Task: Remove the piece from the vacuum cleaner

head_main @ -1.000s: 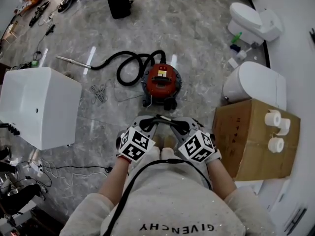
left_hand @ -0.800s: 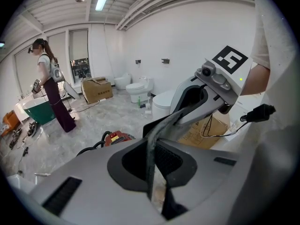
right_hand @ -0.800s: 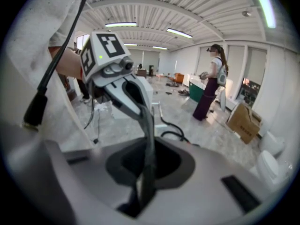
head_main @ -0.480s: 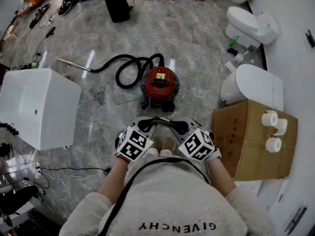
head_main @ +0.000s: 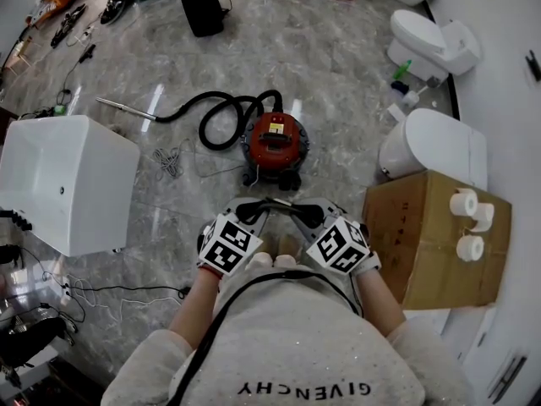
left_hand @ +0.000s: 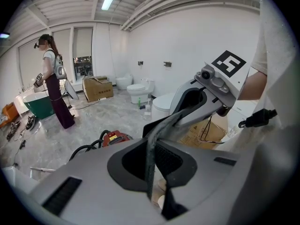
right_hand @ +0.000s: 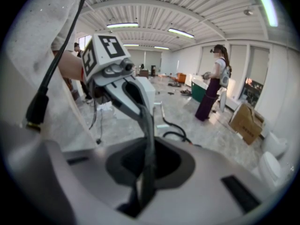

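Observation:
A red canister vacuum cleaner stands on the marble floor, about a step in front of me. Its black hose loops to the left and ends in a metal wand lying on the floor. I hold both grippers close to my chest, their tips pointing at each other. The left gripper is shut with nothing in it, and so is the right gripper. In the left gripper view the shut jaws fill the foreground, with the vacuum low behind them. The right gripper view shows its shut jaws and the hose.
A white cabinet stands to the left. At the right a cardboard box carries toilet paper rolls. Toilets line the right wall. Loose cables lie left of the vacuum. A person stands further back.
The head view has shifted slightly, so the vacuum sits a little higher in the picture. Both grippers stay shut in front of my chest.

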{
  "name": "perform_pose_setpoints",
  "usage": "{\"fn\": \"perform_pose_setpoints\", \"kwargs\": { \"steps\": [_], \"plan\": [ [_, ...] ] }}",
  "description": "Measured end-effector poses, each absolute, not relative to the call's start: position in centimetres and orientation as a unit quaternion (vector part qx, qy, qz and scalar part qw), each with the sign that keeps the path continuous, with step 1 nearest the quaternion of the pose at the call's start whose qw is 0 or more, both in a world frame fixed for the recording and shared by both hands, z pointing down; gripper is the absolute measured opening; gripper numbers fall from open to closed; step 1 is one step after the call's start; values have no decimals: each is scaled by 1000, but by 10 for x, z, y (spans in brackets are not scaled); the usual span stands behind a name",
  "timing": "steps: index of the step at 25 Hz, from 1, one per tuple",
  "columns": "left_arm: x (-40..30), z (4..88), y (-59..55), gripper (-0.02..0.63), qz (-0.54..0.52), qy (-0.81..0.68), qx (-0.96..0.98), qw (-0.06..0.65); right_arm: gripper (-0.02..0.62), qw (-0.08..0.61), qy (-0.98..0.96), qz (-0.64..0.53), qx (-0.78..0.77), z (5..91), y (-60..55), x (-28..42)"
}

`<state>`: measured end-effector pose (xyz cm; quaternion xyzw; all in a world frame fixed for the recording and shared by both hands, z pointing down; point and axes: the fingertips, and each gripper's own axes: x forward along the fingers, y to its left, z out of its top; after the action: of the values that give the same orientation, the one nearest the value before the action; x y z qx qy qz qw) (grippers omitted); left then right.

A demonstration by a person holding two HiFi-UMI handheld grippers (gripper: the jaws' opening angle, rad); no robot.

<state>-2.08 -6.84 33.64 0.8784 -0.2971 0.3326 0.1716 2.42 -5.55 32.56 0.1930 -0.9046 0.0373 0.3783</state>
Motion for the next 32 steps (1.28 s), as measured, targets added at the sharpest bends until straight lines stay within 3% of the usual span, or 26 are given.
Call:
{"fn": "perform_pose_setpoints", "kwargs": {
  "steps": [32],
  "plan": [
    [-29,336,-58,46,329,-295,877,190,38,383,-904,43,184,330,-44,15]
  ]
}}
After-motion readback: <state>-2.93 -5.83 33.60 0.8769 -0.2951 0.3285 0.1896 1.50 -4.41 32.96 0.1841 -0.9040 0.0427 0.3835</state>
